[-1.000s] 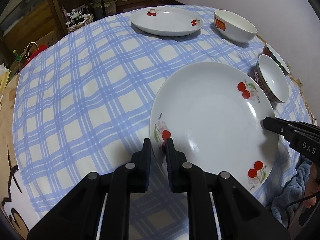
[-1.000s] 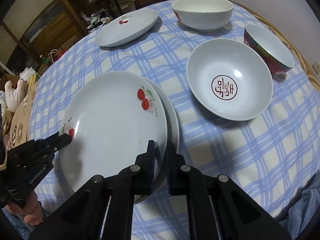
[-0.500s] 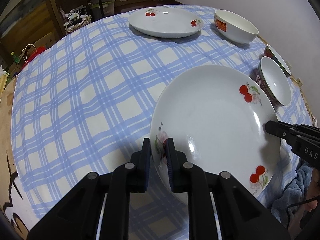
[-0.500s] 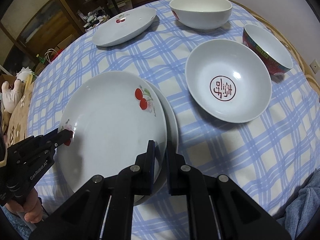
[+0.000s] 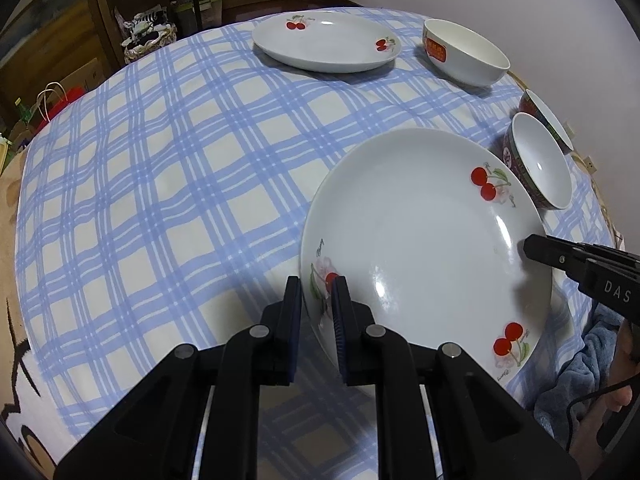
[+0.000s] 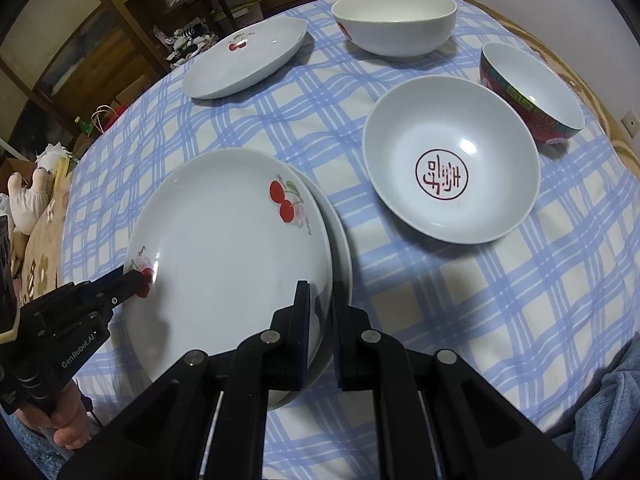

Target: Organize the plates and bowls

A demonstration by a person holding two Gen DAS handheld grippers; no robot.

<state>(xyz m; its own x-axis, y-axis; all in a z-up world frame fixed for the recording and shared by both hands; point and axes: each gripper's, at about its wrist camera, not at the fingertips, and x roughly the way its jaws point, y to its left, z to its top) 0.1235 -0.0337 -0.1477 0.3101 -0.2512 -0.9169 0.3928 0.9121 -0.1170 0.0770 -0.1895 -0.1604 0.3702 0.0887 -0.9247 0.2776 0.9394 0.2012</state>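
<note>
Lowering cherry plate level onto lower plate, left gripper and right gripper jaws pinching opposite rims; release only once nested, rims aligned.

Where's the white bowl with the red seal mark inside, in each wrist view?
Left wrist: not in view.
Right wrist: right of centre, the seal bowl sits beside the stacked cherry plates.
Shared landmark: far cherry plate, at the top in both views.
</note>
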